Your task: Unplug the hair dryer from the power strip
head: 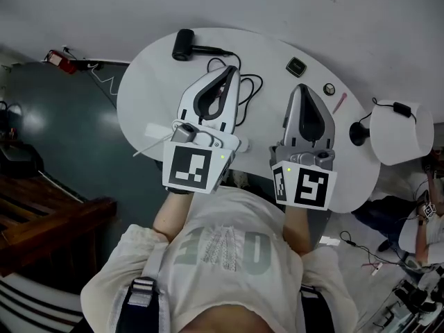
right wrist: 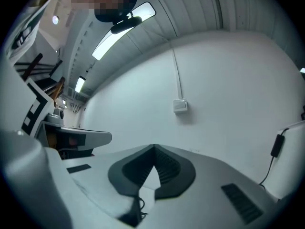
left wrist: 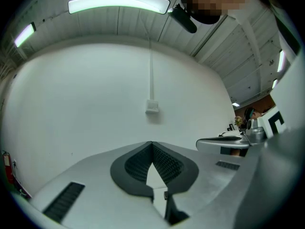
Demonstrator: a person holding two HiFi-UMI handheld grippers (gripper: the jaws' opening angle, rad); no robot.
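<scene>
Over on the left, a small red object [head: 61, 61] is lying on the dark floor by the wall. On the white rounded worktop [head: 146, 89] the black hair dryer [head: 184, 45] is lying on its side near the far left edge, well apart from both claws. Its black cord [head: 244, 92] is looping across the top toward the person. The left claw [head: 234, 68] is hanging above that cord, clenched with nothing in it. It is covering most of a white bar-shaped block [head: 157, 128], so I cannot tell what is plugged in there. Just beside it the right claw [head: 300, 86] is hovering too, pads pressed together and empty. Both are pointing at the bare white wall with its small white wall box [left wrist: 152, 106]. Further right, a small black square thing [head: 296, 66], a little round piece [head: 329, 89] and a thin pink stick [head: 339, 103] are sitting on the worktop. Off its right end a white cylinder [head: 399, 134] is carrying a black adapter [head: 401, 107].
</scene>
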